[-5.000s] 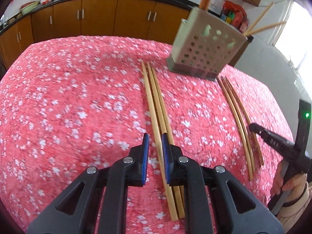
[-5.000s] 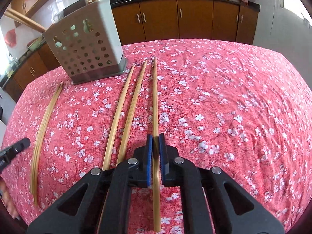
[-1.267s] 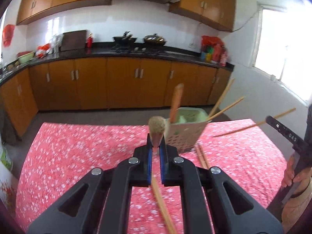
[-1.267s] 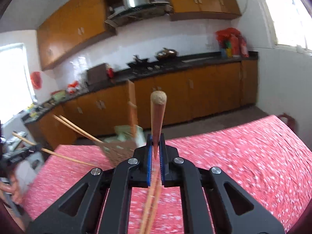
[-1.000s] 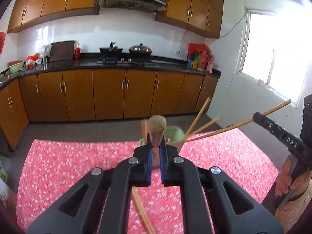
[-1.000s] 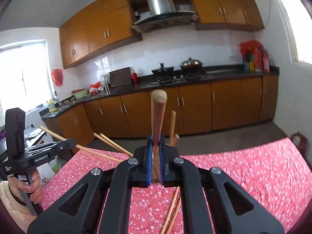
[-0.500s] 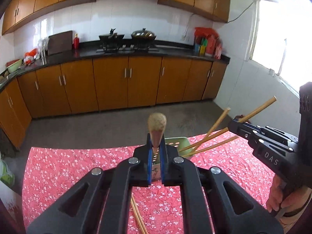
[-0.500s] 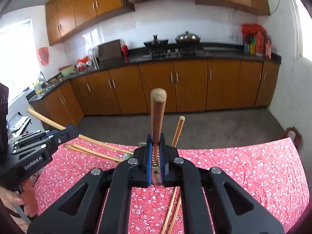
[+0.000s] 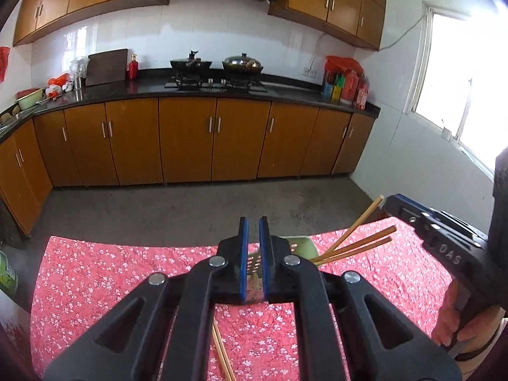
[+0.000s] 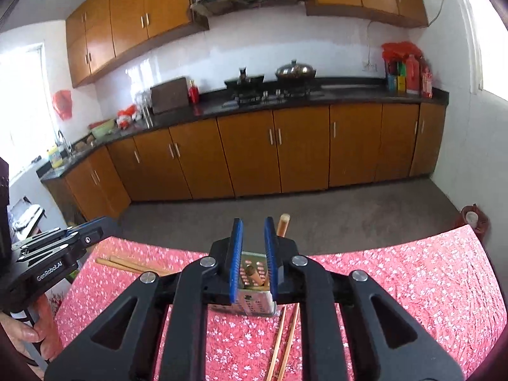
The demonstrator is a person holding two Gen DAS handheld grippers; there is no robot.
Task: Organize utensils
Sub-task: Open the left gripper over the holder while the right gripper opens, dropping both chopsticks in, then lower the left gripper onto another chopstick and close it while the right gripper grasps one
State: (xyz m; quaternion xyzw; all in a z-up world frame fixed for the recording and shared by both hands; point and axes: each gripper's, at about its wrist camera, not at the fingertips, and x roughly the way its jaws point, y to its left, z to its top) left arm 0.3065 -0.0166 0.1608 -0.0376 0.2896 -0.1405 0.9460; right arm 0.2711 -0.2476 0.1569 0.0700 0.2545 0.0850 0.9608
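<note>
I judge that I am at the dropping step: both claws hang over the holder (image 10: 254, 301) on the red flowered cloth (image 10: 412, 285), and neither one holds anything. My right claw (image 10: 253, 235) has just been opening. Its jaws stand narrowly apart and nothing is between them; through the gap I see only the butt of one chopstick (image 10: 254, 274), already inside the holder below. My left claw (image 9: 253, 231) shows only a thin slit, also empty. The sticks in the holder (image 9: 358, 244) stand steeply, tips down, and lean out over the rim, to the right in the left view. Some chopsticks (image 10: 285, 343) are not yet put away. They lie flat on the cloth just before the holder, their long axis running from me toward it. The next move, I think, is to go down to one of these, with the jaws across its thin width, and to lift it until it points downward.
</note>
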